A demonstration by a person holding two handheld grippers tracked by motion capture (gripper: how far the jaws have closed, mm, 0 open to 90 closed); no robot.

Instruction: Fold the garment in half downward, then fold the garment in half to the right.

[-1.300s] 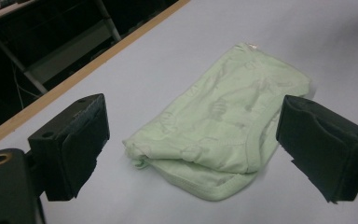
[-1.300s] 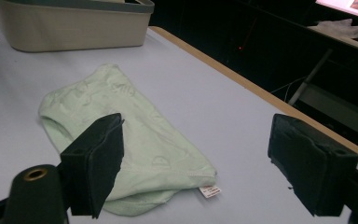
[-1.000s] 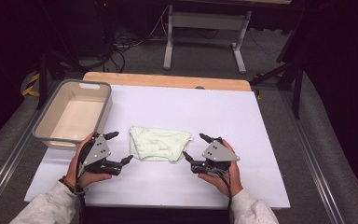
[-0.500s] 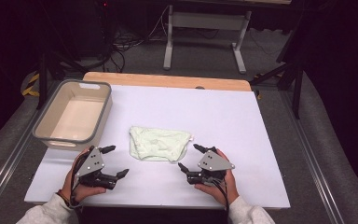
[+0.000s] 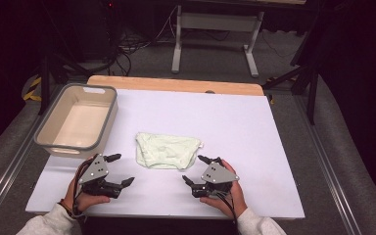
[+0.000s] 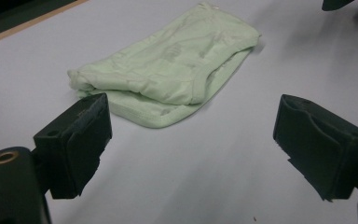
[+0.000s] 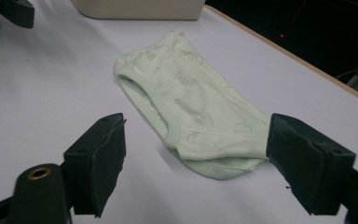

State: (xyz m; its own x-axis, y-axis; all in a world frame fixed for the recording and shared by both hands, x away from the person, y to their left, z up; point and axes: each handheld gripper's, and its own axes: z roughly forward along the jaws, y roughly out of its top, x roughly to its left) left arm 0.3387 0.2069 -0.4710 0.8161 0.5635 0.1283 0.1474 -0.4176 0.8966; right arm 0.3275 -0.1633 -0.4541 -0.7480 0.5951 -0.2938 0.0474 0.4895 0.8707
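A pale green garment (image 5: 167,151) lies folded flat on the white table (image 5: 254,147), between my two grippers and a little beyond them. My left gripper (image 5: 119,170) rests low by its left corner, jaws spread, nothing between them. My right gripper (image 5: 199,170) sits near the right corner, jaws also wide (they have just narrowed slightly), empty. A grey bin (image 5: 98,127) stands at far left.

Pale green garment (image 5: 166,150), small folded underwear, faint printed pattern, stitched hem edges. Lies flat on the white table top (image 5: 254,127), slightly rumpled, layers stacked. It sits just ahead of and between left gripper (image 5: 117,170) and right gripper (image 5: 196,170), clear of both, nearer the right one.
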